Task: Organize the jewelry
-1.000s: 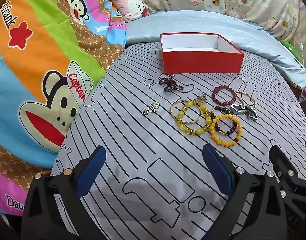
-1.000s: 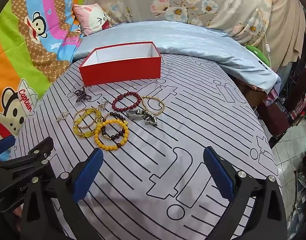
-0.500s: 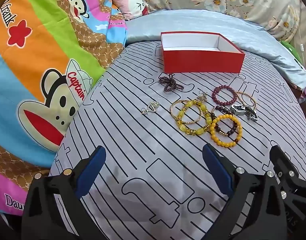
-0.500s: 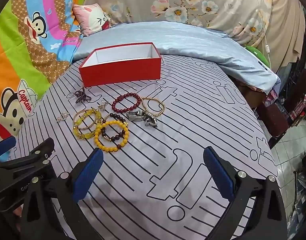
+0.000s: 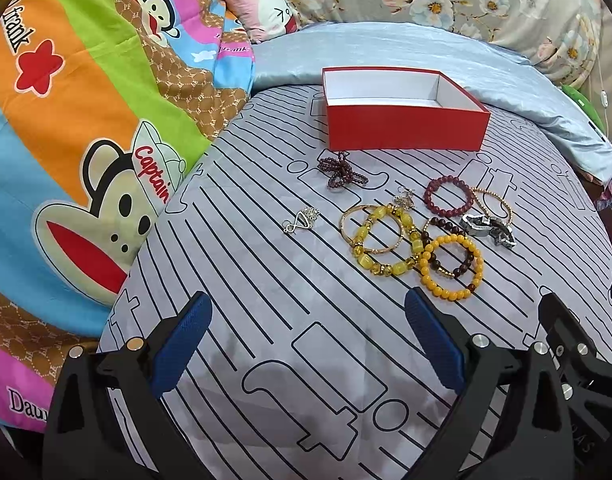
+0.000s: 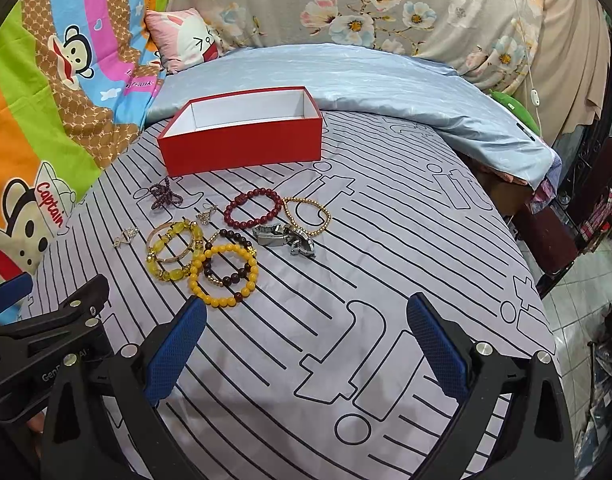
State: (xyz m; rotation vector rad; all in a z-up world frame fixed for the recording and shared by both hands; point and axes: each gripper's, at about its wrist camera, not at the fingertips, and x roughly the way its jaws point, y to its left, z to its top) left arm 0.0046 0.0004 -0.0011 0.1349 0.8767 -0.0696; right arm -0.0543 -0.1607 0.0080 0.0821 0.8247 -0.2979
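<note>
Honestly nothing's grabbed yet: left gripper (image 5: 308, 334) and right gripper (image 6: 306, 336) both hover wide open and empty, so I'd start with the orange bead bracelet (image 6: 224, 274), nearest piece in the cluster lying in front of the empty red box (image 6: 242, 136), pinching one side of the loop. It's a soft bed with a striped grey sheet (image 6: 386, 280), so push in gently; cartoon blanket (image 5: 86, 128) left of the box, floral fabric (image 6: 386, 8) behind.

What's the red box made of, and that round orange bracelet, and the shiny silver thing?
The red box looks like matte cardboard: thin flat walls, white inside. The orange bead bracelet looks like glossy plastic, resin or stone; its beads carry small highlights, so I can't say which. The silver bracelet looks like polished metal, with chunky, mirror-bright links.
</note>
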